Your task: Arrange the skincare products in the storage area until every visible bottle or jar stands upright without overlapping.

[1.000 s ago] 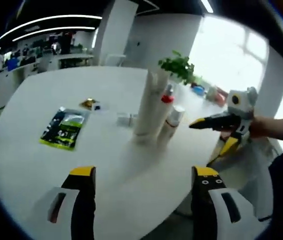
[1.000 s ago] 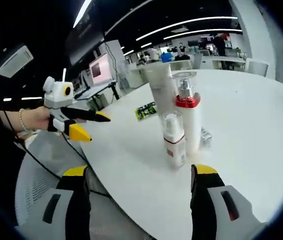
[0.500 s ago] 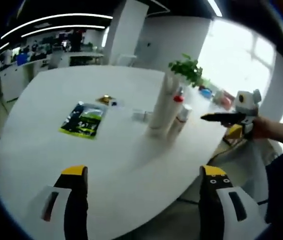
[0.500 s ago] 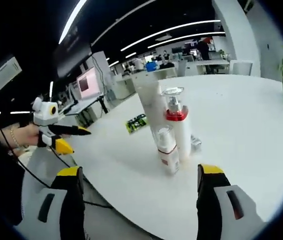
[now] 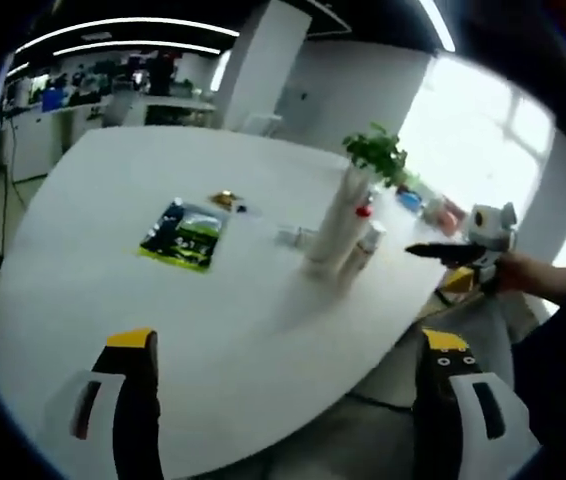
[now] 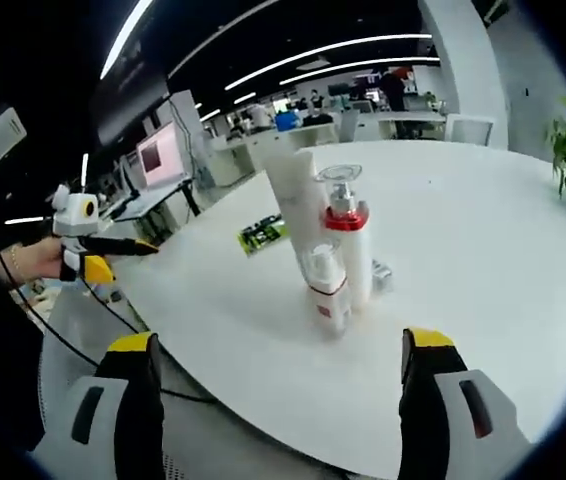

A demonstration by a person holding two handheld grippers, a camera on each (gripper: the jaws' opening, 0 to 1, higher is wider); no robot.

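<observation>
Left gripper view: round white table point(image 5: 113, 300) w/ three skincare items clustered near its far-right edge: tall white tube point(image 5: 335, 222), white pump bottle w/ red collar point(image 5: 359, 232), small white bottle w/ red band point(image 5: 366, 246). All three stand upright, long axes vertical, caps up, close together but each visible. A green-black flat packet point(image 5: 186, 234) lies left of them, a small gold item point(image 5: 225, 198) beyond it, a green potted plant point(image 5: 375, 156) behind. Left gripper point(image 5: 288, 390) hangs off the near edge, jaws spread wide, empty. Right gripper point(image 5: 443, 252) is beside the cluster, not touching.

Right gripper view: same three upright on the table point(image 6: 483, 250): tube point(image 6: 296, 205) behind, pump bottle point(image 6: 344, 240) mid, small bottle point(image 6: 325, 285) nearest. Right gripper point(image 6: 283, 385) is released, nothing between the jaws. Left gripper point(image 6: 113, 250) is well apart, far left; can't tell its state here.

Judgement: the arranging looks done; nothing lies on its side.
</observation>
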